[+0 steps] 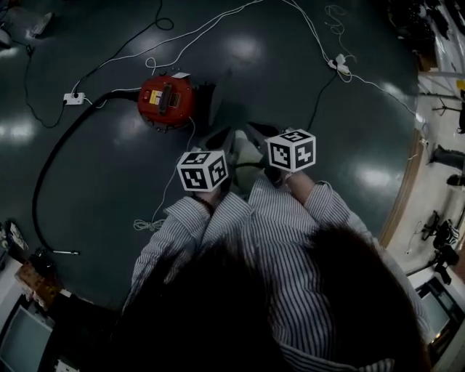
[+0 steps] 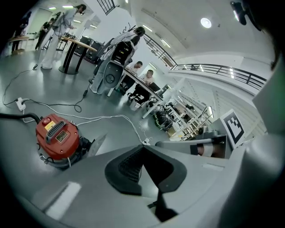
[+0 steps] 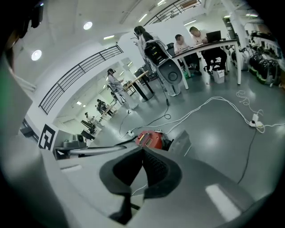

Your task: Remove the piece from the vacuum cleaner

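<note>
The red vacuum cleaner (image 1: pixel 166 100) stands on the dark floor ahead of me, and its black hose (image 1: pixel 43 171) curves away left and back to a nozzle. A grey flat piece (image 1: pixel 219 96) sticks out at its right side. That piece shows beside the vacuum cleaner (image 2: pixel 57 136) in the left gripper view and beside the vacuum cleaner (image 3: pixel 150 139) in the right gripper view. My left gripper (image 1: pixel 220 139) and right gripper (image 1: pixel 260 133) hover side by side, short of the vacuum. The left gripper (image 2: pixel 142 147) and the right gripper (image 3: pixel 142 149) both have their jaws together with nothing between them.
White cables (image 1: pixel 218 18) and two power strips (image 1: pixel 73 97) (image 1: pixel 341 65) lie on the floor around the vacuum. A grey chair (image 2: pixel 109 75) and desks with seated people stand far behind it. Equipment lines the right floor edge (image 1: pixel 443 156).
</note>
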`<action>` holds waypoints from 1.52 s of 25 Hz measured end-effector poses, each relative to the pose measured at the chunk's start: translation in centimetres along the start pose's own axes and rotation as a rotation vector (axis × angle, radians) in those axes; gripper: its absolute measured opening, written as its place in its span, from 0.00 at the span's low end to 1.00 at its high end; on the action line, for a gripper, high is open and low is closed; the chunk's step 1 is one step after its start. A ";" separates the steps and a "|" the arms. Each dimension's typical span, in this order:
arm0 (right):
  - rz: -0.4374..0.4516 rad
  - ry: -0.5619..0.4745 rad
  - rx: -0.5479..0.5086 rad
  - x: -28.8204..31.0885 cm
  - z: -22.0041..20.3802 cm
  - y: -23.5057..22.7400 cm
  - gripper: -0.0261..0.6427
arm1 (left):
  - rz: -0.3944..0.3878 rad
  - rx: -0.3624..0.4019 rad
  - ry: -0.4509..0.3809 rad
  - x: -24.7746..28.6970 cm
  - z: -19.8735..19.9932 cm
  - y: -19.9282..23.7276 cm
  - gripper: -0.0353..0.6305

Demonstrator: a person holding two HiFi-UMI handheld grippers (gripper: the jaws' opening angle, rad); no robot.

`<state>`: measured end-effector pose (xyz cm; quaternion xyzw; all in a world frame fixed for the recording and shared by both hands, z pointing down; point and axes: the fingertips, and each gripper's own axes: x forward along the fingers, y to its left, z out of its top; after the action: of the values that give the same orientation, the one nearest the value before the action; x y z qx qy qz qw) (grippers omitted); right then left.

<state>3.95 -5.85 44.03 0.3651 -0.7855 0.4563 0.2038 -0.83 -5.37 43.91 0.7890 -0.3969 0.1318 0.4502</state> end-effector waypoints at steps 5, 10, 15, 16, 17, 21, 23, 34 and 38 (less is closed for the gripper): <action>-0.010 0.093 0.013 3.4 0.0 -2.4 0.04 | 0.089 -0.043 0.016 2.8 -0.1 3.0 0.06; 0.003 0.118 0.091 7.9 0.2 -4.6 0.04 | 0.168 -0.141 -0.011 5.6 -0.9 7.0 0.06; 0.019 0.118 0.176 13.3 -1.0 -7.7 0.05 | 0.198 -0.209 -0.031 9.3 -3.3 10.6 0.06; 0.019 0.121 0.184 14.5 -1.5 -8.4 0.05 | 0.203 -0.213 -0.029 10.0 -4.0 11.3 0.06; 0.018 0.128 0.185 15.7 -2.0 -9.2 0.06 | 0.211 -0.220 -0.028 10.7 -4.7 12.0 0.06; 0.029 0.174 0.193 20.9 -4.4 -12.2 0.07 | 0.249 -0.288 -0.041 13.0 -7.6 15.4 0.06; 0.040 0.173 0.242 23.2 -5.3 -13.6 0.07 | 0.258 -0.315 -0.051 14.0 -8.6 16.9 0.06; 0.040 0.157 0.501 31.6 -9.2 -18.4 0.24 | 0.289 -0.351 -0.050 15.5 -12.9 21.8 0.06; 0.059 0.130 0.562 32.5 -9.3 -18.6 0.24 | 0.292 -0.343 -0.046 16.0 -13.4 22.6 0.06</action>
<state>-3.14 -16.32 80.48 0.3543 -0.6239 0.6841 0.1314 -5.26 -8.82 74.13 0.6379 -0.5337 0.1082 0.5446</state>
